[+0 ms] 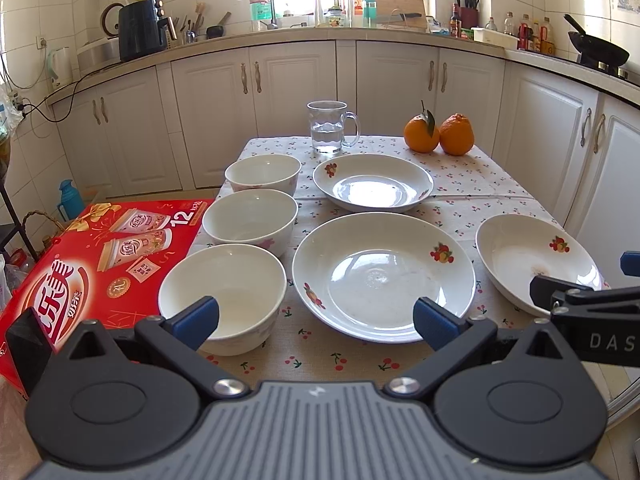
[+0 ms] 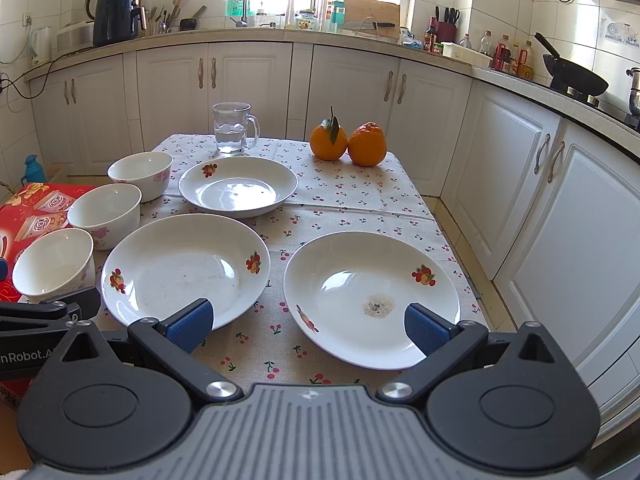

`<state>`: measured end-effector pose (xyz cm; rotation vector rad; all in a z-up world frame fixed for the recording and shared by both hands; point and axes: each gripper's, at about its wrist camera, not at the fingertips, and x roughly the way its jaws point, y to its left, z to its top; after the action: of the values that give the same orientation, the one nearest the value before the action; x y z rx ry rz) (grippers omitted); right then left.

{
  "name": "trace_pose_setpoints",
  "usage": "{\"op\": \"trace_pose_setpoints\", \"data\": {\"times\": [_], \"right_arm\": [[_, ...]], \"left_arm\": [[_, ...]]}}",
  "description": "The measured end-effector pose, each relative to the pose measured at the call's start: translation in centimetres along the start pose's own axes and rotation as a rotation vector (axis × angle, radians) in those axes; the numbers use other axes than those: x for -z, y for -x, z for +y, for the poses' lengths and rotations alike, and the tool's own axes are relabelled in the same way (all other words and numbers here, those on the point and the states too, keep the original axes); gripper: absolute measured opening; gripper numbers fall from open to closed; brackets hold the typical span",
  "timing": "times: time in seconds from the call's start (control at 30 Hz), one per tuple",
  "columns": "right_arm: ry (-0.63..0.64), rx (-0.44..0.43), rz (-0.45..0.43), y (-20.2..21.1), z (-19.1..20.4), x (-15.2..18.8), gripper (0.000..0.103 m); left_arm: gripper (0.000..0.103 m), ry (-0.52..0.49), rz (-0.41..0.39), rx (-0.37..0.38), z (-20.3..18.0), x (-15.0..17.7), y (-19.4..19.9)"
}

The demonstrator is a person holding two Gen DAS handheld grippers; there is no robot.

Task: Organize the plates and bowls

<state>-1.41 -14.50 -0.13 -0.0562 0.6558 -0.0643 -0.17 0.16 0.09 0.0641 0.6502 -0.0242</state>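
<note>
Blue ribbed claw pads point(image 2: 188, 326) frame glossy round plates point(image 2: 370, 300).

Three white bowls point(image 1: 251, 224) sat upright in a column at centre-left of the left wrist view, pink-flowered and close together. Three shallow white plates point(image 2: 371, 298) with fruit motifs lay flat and separate; the lower-right one bore a speckled stain.

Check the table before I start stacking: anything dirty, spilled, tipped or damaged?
One thing: the near right plate has a small patch of dried, speckled residue in its well, so it looks unwashed. The middle plate shows only faint marks. The three bowls sit upright, the glass mug stands upright with water in it, and nothing looks spilled.
</note>
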Motion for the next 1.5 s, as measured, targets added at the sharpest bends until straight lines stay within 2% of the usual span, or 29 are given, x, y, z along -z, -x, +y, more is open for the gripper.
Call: {"op": "trace_pose_setpoints", "data": {"times": [1.5], "right_arm": [[0.006,0.000,-0.009,-0.12,-0.11,0.10,0.103]], "left_arm": [[0.102,0.004,0.002,-0.006,-0.12,-0.27,0.19]]}}
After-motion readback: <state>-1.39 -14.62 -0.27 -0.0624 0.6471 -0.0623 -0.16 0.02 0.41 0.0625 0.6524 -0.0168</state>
